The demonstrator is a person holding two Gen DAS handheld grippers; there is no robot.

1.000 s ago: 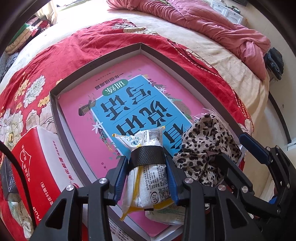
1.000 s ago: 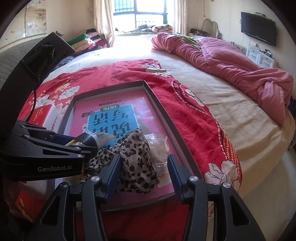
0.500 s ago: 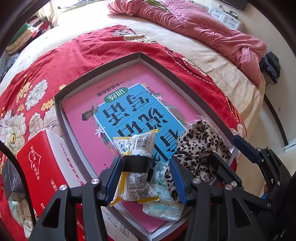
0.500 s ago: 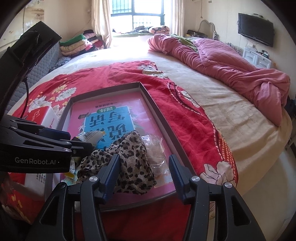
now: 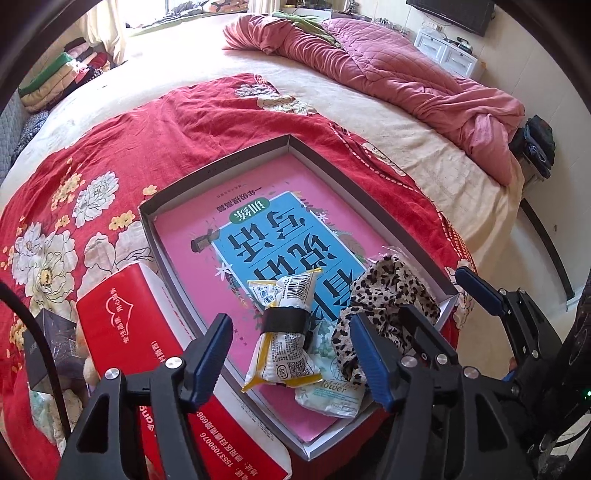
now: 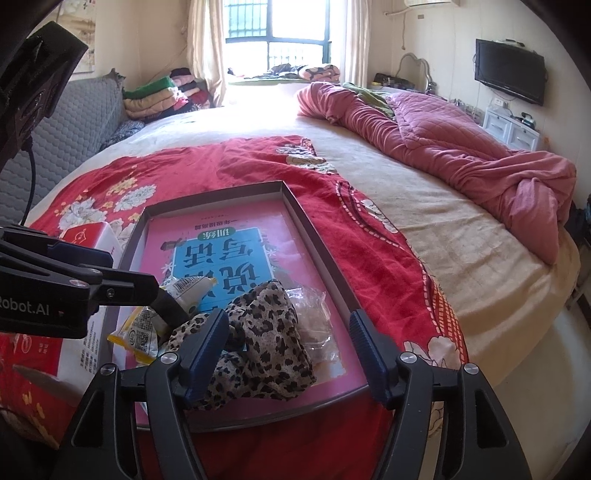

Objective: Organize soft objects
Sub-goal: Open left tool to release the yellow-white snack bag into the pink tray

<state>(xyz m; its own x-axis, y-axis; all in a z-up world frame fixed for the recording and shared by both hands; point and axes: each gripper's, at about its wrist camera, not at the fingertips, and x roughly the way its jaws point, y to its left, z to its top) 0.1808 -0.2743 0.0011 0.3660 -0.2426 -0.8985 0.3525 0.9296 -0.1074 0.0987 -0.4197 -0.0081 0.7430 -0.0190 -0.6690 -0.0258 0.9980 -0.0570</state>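
Red floral bedspread (image 5: 122,136) carries shallow tray (image 5: 218,170) — banded snack packet (image 5: 284,332) lies inside, lower centre of left view, long axis running up-frame between wide-apart jaws of left gripper (image 5: 291,350); right gripper (image 6: 288,343), likewise spread, straddles leopard-print cloth (image 6: 266,339).

Glossy plastic snack packet (image 5: 282,343); soft leopard-print cloth (image 5: 384,299) (matt); smooth cardboard tray (image 5: 218,168).

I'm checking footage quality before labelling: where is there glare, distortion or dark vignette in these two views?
Right wrist view: the window is blown out and washes the bed below it. Both views: fisheye bends the tray edges and the corners go black. Left wrist view: evenly lit, snack packet print sharp.
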